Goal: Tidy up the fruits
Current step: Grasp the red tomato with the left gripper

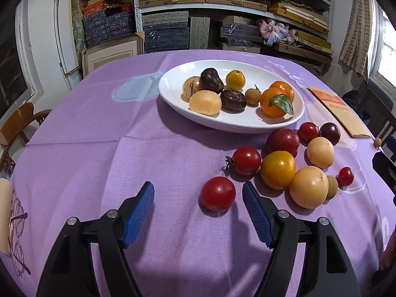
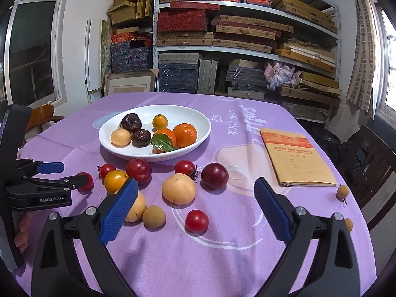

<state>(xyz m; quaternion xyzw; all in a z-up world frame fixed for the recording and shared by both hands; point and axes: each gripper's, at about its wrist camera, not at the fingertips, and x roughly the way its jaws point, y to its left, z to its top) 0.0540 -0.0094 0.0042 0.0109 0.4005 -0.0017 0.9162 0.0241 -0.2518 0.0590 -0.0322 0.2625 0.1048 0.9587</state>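
Jaws wide on the left gripper [image 1: 198, 193], red tomato [image 1: 217, 193] on the purple cloth [image 1: 99, 148] between the fingers: centre, close gently, carry to the white plate [image 1: 173, 94]; right gripper [image 2: 195, 193] wide, empty.

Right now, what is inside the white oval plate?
In the white plate: two leafed mandarins, a small kumquat-like orange fruit, two dark wrinkled passion fruits, two pale yellow fruits and a small brown longan. Whatever lies beneath them is hidden.
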